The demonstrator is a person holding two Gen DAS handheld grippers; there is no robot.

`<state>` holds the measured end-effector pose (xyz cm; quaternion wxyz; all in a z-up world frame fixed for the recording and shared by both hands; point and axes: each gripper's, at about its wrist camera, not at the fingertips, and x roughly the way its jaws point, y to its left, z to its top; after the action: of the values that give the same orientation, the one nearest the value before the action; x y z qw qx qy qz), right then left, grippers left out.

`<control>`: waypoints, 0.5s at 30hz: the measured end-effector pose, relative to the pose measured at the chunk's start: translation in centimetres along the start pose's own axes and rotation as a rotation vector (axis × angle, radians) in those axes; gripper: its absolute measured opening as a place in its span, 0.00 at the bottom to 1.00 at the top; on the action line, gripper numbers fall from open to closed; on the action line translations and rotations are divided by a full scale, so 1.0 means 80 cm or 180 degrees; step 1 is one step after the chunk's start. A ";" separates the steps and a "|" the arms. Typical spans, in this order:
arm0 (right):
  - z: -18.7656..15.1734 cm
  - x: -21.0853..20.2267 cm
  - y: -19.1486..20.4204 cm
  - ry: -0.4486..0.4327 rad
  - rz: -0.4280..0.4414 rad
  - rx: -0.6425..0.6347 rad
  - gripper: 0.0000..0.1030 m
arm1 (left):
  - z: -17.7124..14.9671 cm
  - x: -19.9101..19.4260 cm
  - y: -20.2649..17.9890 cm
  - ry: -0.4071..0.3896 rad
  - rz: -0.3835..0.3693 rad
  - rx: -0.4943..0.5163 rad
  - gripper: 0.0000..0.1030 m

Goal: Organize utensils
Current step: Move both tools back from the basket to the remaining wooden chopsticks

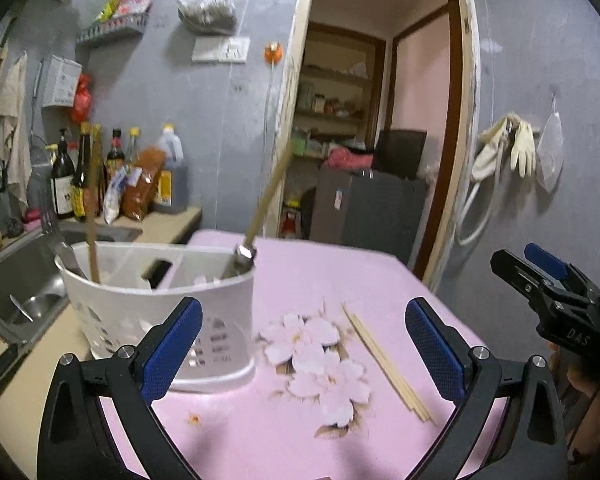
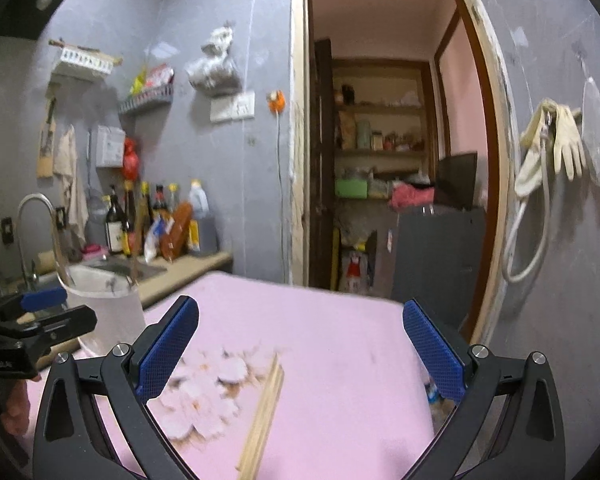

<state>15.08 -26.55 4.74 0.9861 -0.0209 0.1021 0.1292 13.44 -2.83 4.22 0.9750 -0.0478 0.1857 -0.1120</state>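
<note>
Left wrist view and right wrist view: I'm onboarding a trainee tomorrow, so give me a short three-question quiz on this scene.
1. True or false: the chopsticks lie on the pink tablecloth, outside the white utensil holder.
2. Which gripper is shut? A) left gripper B) right gripper C) neither
3. Fill in: the chopsticks lie beside the printed ____.

Key: 1 true; 2 C; 3 flowers.
</note>
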 end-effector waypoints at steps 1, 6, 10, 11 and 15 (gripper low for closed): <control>-0.004 0.002 -0.002 0.0047 0.0001 0.0007 1.00 | -0.005 0.005 -0.001 0.0049 -0.0003 -0.0003 0.97; -0.026 0.026 -0.014 0.0450 0.0027 0.0052 0.97 | -0.022 0.040 0.000 0.0442 -0.0045 -0.0091 0.97; -0.042 0.046 -0.017 0.0777 0.0058 0.0034 0.87 | -0.029 0.062 0.002 0.0718 -0.0028 -0.0138 0.97; -0.044 0.050 -0.018 0.0838 0.0069 0.0028 0.85 | -0.032 0.069 0.001 0.0804 -0.0025 -0.0134 0.97; -0.063 0.070 -0.017 0.1215 0.0039 -0.0081 0.75 | -0.045 0.092 0.000 0.1116 -0.0038 -0.0119 0.97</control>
<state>19.79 -26.83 -1.32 0.9477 -0.0570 0.2857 0.1301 18.77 -4.74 -1.67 0.9260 -0.0468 0.3546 -0.1209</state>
